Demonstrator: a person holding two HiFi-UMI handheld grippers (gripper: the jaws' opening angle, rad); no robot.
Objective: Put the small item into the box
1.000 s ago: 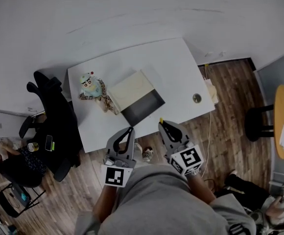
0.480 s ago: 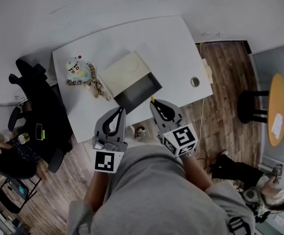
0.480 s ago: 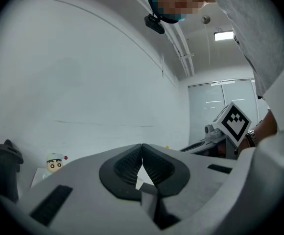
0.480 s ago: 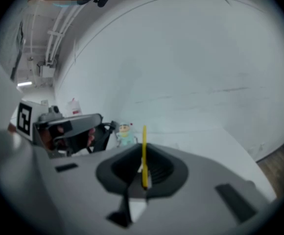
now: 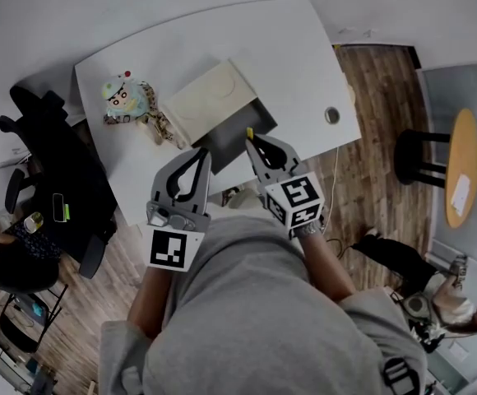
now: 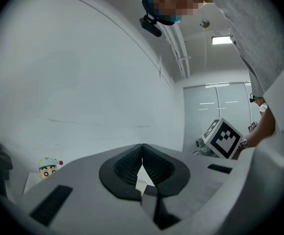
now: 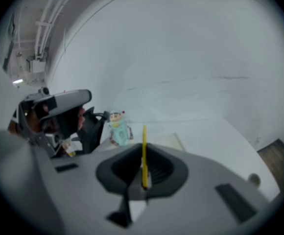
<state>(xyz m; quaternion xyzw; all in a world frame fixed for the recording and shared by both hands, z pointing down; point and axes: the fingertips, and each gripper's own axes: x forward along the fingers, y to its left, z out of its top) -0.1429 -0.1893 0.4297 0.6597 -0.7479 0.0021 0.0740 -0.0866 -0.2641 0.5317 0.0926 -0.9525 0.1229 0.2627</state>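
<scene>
The right gripper (image 5: 253, 141) is clamping a thin yellow stick (image 7: 144, 150) between its closed jaws. The stick is poking out past the tips, likely so its free end can go down first. Beside it, the left gripper (image 5: 203, 152) is riding with its jaws pressed together on nothing, seemingly spare for now. Both are hanging at the near edge of the white table (image 5: 296, 48), and the stick's tip is appearing over the dark open box (image 5: 232, 138). Its cream lid (image 5: 201, 101) is lying folded back, leaving the mouth free. Farther off, a cartoon doll (image 5: 122, 97) is sitting beside the lid, out of the way.
</scene>
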